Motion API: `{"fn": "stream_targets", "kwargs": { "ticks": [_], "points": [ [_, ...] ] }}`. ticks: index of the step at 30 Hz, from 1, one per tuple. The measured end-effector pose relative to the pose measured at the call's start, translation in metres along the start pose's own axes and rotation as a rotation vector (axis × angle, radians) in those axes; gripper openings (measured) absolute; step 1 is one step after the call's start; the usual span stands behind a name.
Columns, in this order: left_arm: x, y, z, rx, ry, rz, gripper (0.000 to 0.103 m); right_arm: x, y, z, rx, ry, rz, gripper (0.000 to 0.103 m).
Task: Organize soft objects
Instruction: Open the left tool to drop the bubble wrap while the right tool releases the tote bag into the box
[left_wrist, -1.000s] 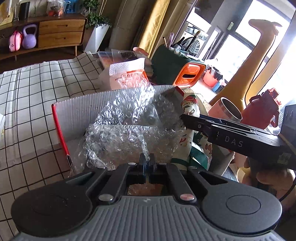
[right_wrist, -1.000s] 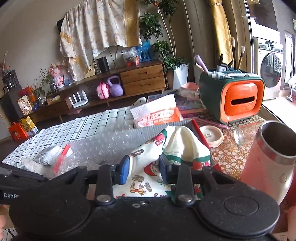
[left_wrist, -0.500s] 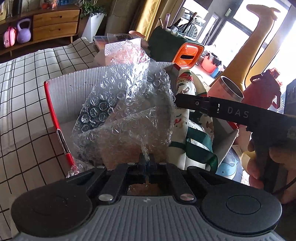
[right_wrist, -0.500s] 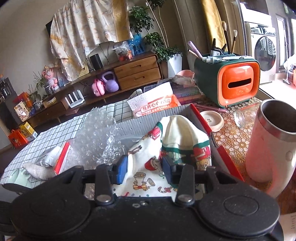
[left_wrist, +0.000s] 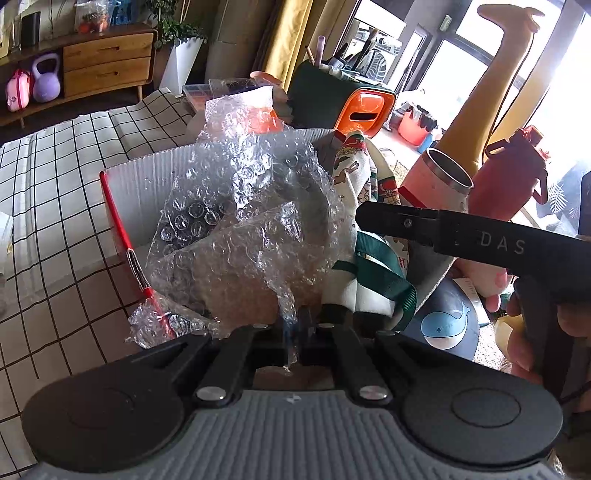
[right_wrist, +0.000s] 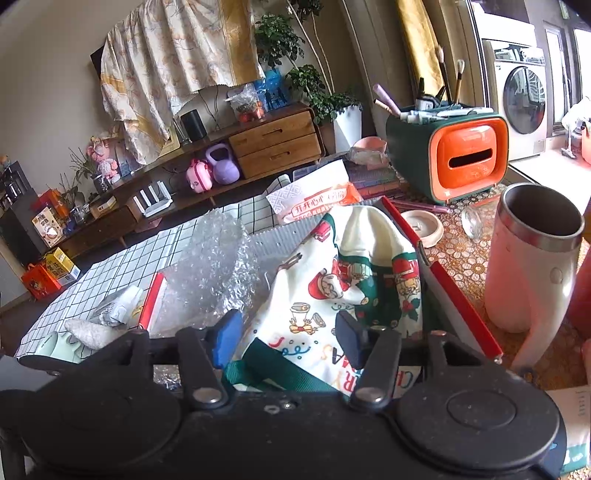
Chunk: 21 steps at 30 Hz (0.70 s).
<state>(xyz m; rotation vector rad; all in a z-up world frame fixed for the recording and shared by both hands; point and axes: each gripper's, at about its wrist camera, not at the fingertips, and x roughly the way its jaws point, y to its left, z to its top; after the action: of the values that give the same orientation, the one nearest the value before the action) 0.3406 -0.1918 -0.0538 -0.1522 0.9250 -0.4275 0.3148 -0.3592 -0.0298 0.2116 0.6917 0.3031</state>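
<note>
My left gripper (left_wrist: 295, 325) is shut on a corner of a crumpled bubble wrap sheet (left_wrist: 251, 229). The sheet stands up out of a grey corrugated box (left_wrist: 147, 184) with red edges. A cream cloth bag (right_wrist: 351, 280) with a Christmas print and green straps lies in the box's right half. My right gripper (right_wrist: 288, 338) hovers at the bag's near end. Its jaws are opening; the bag lies between the blue pads without being pressed. In the left wrist view a black finger (left_wrist: 399, 221) of the right gripper crosses in front of the bag (left_wrist: 354, 173).
A pink-and-white steel tumbler (right_wrist: 532, 266) stands right of the box, with a red bottle (left_wrist: 513, 177) behind it. Beyond the box sit a green-and-orange organiser (right_wrist: 461, 162), a snack packet (right_wrist: 314, 195) and a white dish (right_wrist: 421, 225). A checked tablecloth (left_wrist: 55, 166) spreads to the left.
The bubble wrap has been pulled up from lying flat in the box, still in my left gripper. My right gripper's pads have spread apart and come off the cloth bag.
</note>
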Motion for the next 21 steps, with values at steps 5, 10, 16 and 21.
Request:
{"fn": "stream_targets", "kwargs": {
  "ticks": [5,10,16,21],
  "points": [
    [-0.009,-0.001,-0.003,0.005,-0.008,-0.01,0.005,-0.013,0.007,-0.001,-0.012,-0.014,-0.003,0.064],
    [-0.02,0.0,-0.008,0.006,-0.024,-0.011,0.006,-0.026,0.013,-0.005,-0.013,-0.03,0.001,0.069],
    [-0.04,0.004,-0.013,-0.009,-0.059,-0.039,0.042,-0.045,0.025,-0.014,-0.047,-0.063,-0.009,0.078],
    [-0.062,0.01,-0.021,-0.028,-0.1,-0.043,0.06,-0.061,0.038,-0.019,-0.064,-0.091,0.006,0.084]
  ]
}}
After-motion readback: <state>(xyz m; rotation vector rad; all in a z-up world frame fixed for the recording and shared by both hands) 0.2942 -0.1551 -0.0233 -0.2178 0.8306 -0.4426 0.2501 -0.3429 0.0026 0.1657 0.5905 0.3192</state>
